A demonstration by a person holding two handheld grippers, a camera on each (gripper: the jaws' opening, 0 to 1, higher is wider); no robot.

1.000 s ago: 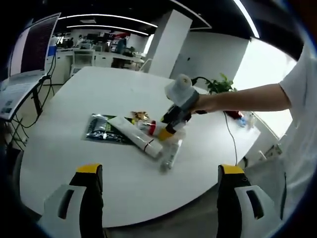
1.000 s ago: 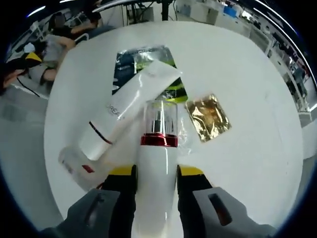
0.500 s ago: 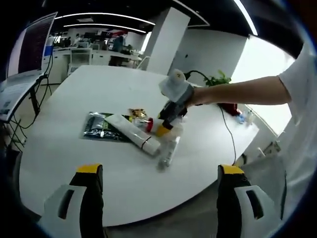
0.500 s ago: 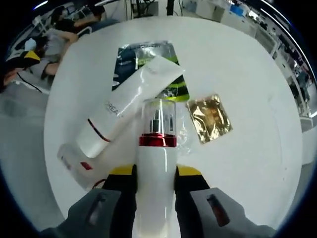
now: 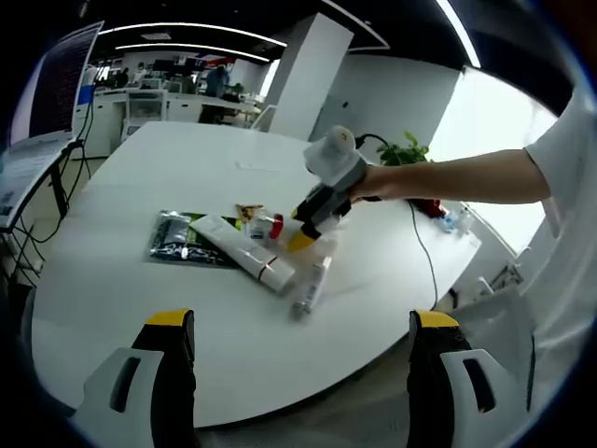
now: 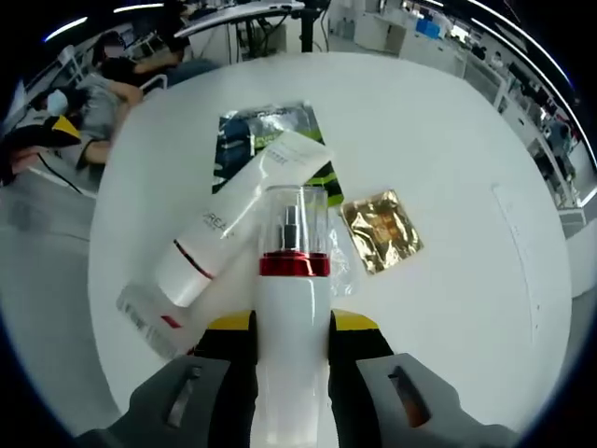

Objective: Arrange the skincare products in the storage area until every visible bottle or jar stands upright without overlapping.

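Right gripper view: the pump bottle (image 6: pixel 291 345) is clamped in the right gripper (image 6: pixel 291 347) above the table (image 6: pixel 448 168); it should be set upright clear of the tube (image 6: pixel 233 219). The left gripper (image 5: pixel 297 373) is held open.

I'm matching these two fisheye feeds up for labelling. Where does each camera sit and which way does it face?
Left gripper view: rides the open left gripper, off the table's near edge, looking across at the right gripper and a person's forearm.
Right gripper view: rides the right gripper, looking down over its held pump bottle.
Shared: white tube, dark sachet.
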